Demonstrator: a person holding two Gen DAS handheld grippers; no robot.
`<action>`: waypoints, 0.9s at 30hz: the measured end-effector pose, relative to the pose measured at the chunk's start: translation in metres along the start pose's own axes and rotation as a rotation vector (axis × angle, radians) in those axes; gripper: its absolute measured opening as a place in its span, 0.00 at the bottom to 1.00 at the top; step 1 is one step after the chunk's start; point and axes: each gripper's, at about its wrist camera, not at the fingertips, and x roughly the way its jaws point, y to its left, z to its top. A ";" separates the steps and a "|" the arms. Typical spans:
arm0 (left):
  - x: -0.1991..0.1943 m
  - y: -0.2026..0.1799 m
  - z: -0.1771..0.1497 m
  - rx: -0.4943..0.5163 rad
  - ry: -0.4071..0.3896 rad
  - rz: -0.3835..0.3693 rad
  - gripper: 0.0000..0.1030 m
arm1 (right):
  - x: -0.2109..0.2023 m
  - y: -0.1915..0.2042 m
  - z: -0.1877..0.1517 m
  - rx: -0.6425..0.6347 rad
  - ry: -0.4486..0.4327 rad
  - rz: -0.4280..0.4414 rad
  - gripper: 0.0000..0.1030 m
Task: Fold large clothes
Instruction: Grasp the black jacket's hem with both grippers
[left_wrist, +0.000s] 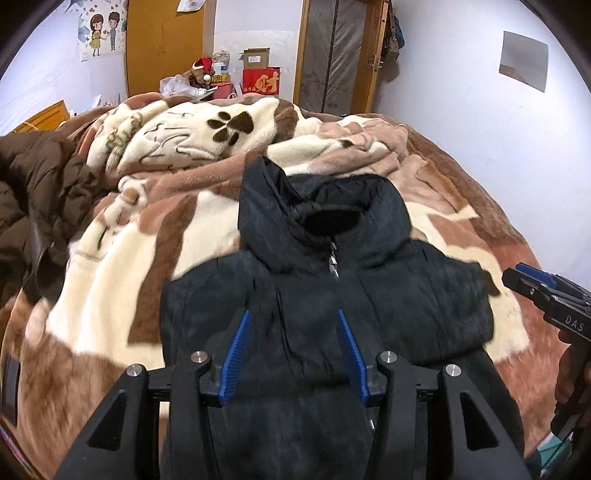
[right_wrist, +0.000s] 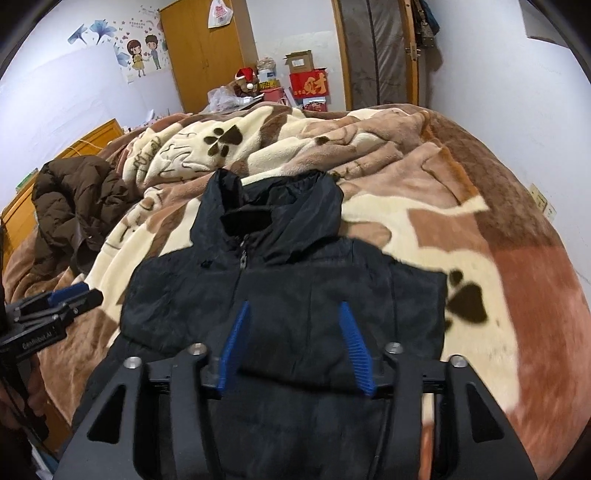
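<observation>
A black hooded puffer jacket (left_wrist: 332, 288) lies front up on the bed, zipped, hood pointing away, sleeves folded in so it is a narrow block. It also shows in the right wrist view (right_wrist: 295, 280). My left gripper (left_wrist: 291, 317) is open and empty, hovering over the jacket's chest. My right gripper (right_wrist: 293, 308) is open and empty, also over the chest. The right gripper shows at the right edge of the left wrist view (left_wrist: 532, 280), and the left gripper shows at the left edge of the right wrist view (right_wrist: 77, 295).
A brown and cream fleece blanket (left_wrist: 155, 236) with paw prints covers the bed, bunched up behind the hood. A brown puffer coat (left_wrist: 40, 192) is heaped at the left. Boxes and a wooden wardrobe (left_wrist: 166, 40) stand by the far wall.
</observation>
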 end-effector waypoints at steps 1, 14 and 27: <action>0.009 0.003 0.010 -0.006 -0.002 -0.007 0.53 | 0.007 -0.002 0.007 -0.001 0.005 -0.002 0.57; 0.172 0.044 0.118 -0.081 0.074 0.053 0.62 | 0.154 -0.044 0.105 0.019 0.102 0.026 0.57; 0.275 0.050 0.145 -0.087 0.150 0.051 0.08 | 0.285 -0.047 0.149 -0.012 0.297 -0.075 0.28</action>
